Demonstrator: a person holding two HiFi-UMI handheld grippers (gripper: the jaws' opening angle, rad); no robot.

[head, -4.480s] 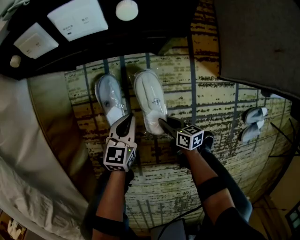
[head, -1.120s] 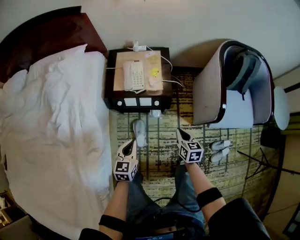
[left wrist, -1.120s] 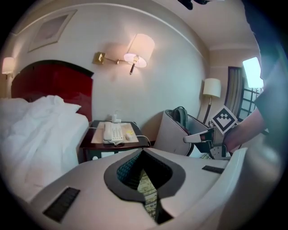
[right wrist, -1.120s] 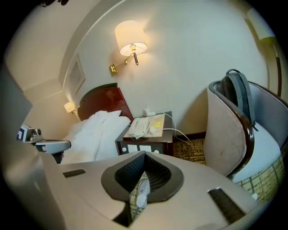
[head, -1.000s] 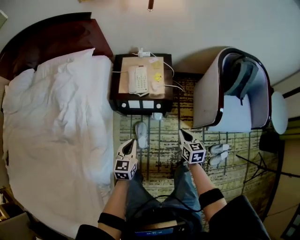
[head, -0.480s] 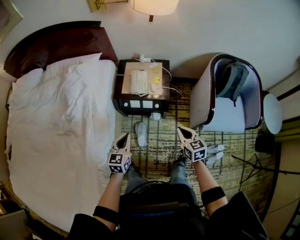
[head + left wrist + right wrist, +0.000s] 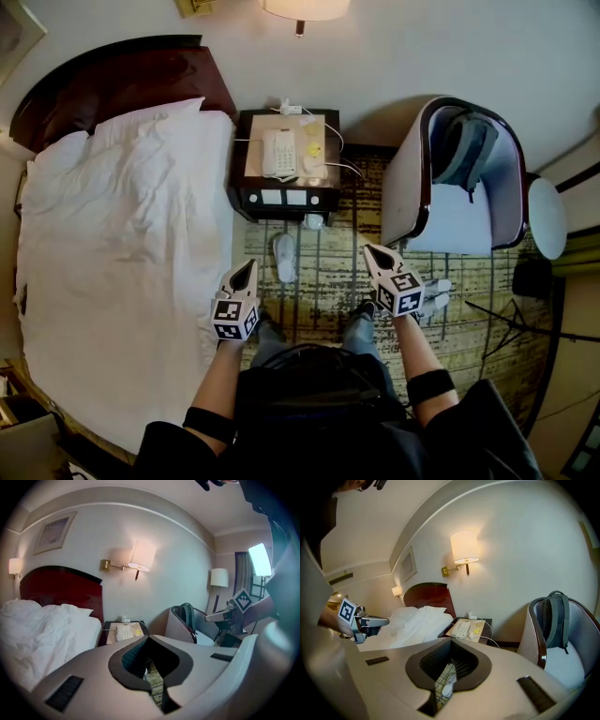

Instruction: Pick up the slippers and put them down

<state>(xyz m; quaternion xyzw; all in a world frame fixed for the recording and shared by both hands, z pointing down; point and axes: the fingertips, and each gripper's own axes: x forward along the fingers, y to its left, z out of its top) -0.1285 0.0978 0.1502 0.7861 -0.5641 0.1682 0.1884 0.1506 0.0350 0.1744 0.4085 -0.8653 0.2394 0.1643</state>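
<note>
Slippers point(image 7: 284, 258) lie on the patterned carpet point(image 7: 323, 291), just in front of the nightstand point(image 7: 286, 202) that carries a telephone point(image 7: 279, 153). From this height only one white shape shows there, so I cannot tell whether both lie together. The left tool point(image 7: 246, 270) hangs near that spot but clear of it. The right tool point(image 7: 371, 253) is held farther off, over a second pale pair of slippers point(image 7: 437, 291) by the armchair point(image 7: 412, 187). Both tools have their jaws closed together with nothing gripped; only carpet shows through the slits. The bed point(image 7: 122, 253) lies to the left. The task looks finished: the slippers are on the floor, no tool is touching them, and I see nothing left to do. A few seconds ago the head view was low over the carpet, two wrapped slippers lay side by side and both tools were at their heels. Now the person stands upright, the whole room shows and the tools are up at waist height.
</note>
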